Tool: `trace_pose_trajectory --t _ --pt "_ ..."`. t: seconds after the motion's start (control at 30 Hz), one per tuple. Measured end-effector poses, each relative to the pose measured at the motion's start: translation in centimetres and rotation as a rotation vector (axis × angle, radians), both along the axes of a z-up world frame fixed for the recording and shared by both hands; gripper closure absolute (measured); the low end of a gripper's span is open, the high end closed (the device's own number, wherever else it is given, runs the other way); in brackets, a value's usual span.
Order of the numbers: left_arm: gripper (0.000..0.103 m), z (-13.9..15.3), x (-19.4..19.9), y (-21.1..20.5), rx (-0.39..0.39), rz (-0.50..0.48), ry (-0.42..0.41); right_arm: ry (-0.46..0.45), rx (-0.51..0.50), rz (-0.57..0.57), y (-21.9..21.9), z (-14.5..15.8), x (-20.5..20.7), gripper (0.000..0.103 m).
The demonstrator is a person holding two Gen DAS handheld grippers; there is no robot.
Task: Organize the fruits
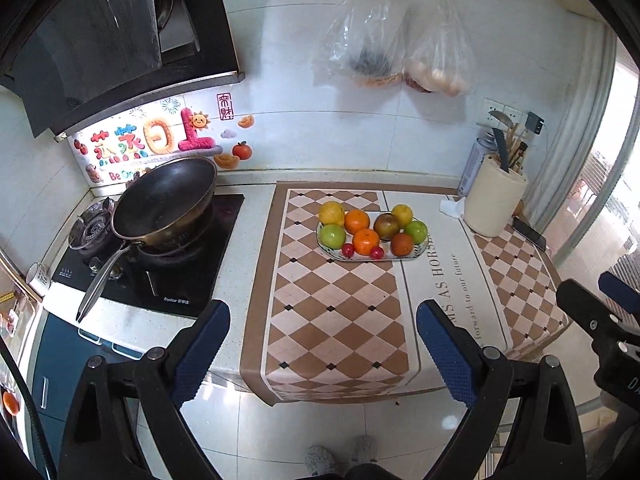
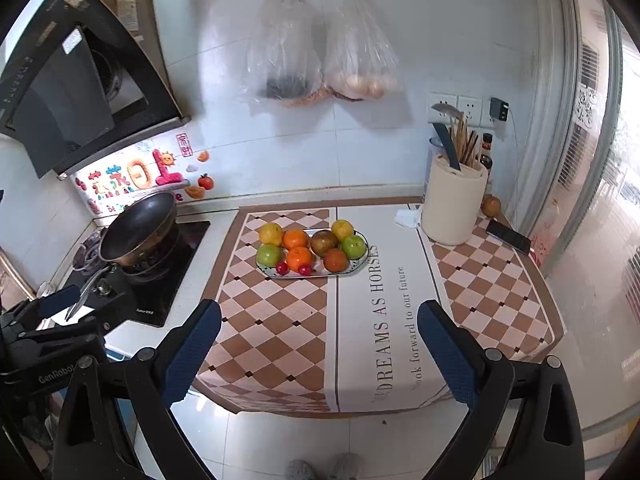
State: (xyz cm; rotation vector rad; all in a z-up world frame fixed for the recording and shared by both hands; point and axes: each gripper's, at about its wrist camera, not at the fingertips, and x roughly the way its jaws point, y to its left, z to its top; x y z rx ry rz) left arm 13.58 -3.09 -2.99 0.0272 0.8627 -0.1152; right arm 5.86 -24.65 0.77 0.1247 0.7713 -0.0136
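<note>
A wok point(image 1: 166, 200) is sitting on the stove point(image 1: 160, 272) at the left. Right of it, on the checked mat point(image 1: 332, 320), a plate point(image 1: 418, 255) is holding the fruits point(image 1: 366, 240), far from both tongs. The left gripper point(image 1: 323, 340) and right gripper point(image 2: 319, 340) are hanging wide and empty at the near edge. A utensil holder point(image 2: 454, 204) is standing far right.

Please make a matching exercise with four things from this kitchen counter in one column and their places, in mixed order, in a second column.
Things:
1. wok
2. fruit plate
3. phone
4. plastic bags

Places:
A. hanging from the wall rail
B. on the stove
C. on the checked mat, middle of the counter
D. right of the cream utensil holder

Pairs: 1-B, 2-C, 3-D, 4-A
</note>
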Motion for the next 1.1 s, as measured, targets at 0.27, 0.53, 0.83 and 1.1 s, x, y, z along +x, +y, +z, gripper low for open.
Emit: trace_pose_trajectory --t 0.27,0.53,0.83,1.1 --pt "0.008 0.7 -1.7 -0.5 -0.007 0.022 -0.001 0.014 0.035 0.037 -0.4 0.2 -1.2 0.002" --pt "0.007 0.6 -1.2 -0.9 -0.003 0.039 0.000 0.032 0.061 0.040 -1.6 -0.6 0.7 0.002" --pt "0.008 0.2 3.1 -2.1 0.037 0.092 -0.032 0.041 0.048 0.022 -2.7 -2.6 6.7 0.002" --pt "0.008 -1.8 7.5 -2.8 0.082 0.114 -0.009 0.051 0.036 0.000 -3.5 -4.4 11.4 0.002"
